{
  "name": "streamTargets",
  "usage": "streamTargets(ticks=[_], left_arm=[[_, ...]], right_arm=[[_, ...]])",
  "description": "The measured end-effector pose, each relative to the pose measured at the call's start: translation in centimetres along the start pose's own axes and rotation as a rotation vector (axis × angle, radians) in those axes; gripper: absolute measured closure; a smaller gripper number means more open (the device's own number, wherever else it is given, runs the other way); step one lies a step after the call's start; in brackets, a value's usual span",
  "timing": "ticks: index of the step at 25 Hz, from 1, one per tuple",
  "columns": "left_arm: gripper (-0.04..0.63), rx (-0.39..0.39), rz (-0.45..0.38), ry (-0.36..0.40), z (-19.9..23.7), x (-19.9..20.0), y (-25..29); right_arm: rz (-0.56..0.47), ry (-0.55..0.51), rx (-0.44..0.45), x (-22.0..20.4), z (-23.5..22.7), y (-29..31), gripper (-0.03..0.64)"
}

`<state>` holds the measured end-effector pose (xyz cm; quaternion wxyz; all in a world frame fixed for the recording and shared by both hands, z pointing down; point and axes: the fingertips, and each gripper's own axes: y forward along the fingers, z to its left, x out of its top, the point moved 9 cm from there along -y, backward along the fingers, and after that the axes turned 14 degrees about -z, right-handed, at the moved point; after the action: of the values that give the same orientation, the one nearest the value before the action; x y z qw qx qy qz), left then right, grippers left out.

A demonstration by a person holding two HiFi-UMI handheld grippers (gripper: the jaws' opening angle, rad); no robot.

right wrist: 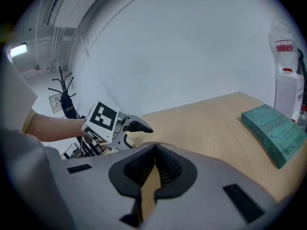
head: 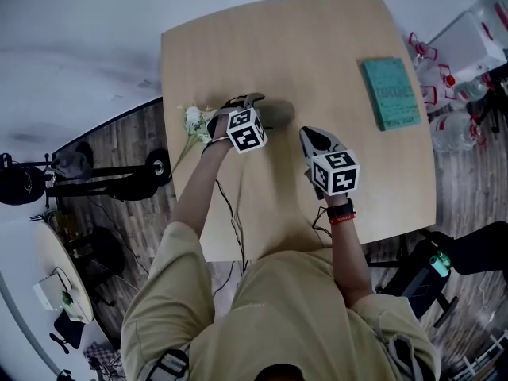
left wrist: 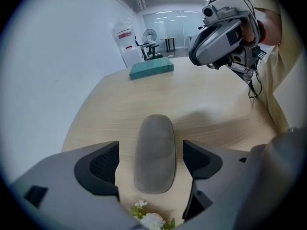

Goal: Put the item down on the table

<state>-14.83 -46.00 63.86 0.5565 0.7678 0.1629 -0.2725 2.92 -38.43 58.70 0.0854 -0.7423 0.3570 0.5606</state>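
Left gripper (left wrist: 151, 160) jaws open, gray oval item (left wrist: 154, 143) lying flat on the counter (head: 317, 46) between them, touching neither. Right gripper (right wrist: 154, 159) jaws closed, empty. White flowers (head: 193, 121) at the counter's left edge, teal book (head: 390, 92) well apart.

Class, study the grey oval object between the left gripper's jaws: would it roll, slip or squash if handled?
The grey oval object lies flat on the table, so it probably won't roll. Its matte, felt-like surface suggests the left gripper's open jaws would grip it without slipping. Its rounded, padded look hints it's light.
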Motion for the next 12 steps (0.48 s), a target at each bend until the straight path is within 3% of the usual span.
streamTargets(ticks=[12], left_arm=[[0.207, 0.203, -0.138, -0.148, -3.8, 2.5, -8.8]], right_arm=[[-0.076, -0.083, -0.010, 2.9, 4.3, -4.1, 0.601]])
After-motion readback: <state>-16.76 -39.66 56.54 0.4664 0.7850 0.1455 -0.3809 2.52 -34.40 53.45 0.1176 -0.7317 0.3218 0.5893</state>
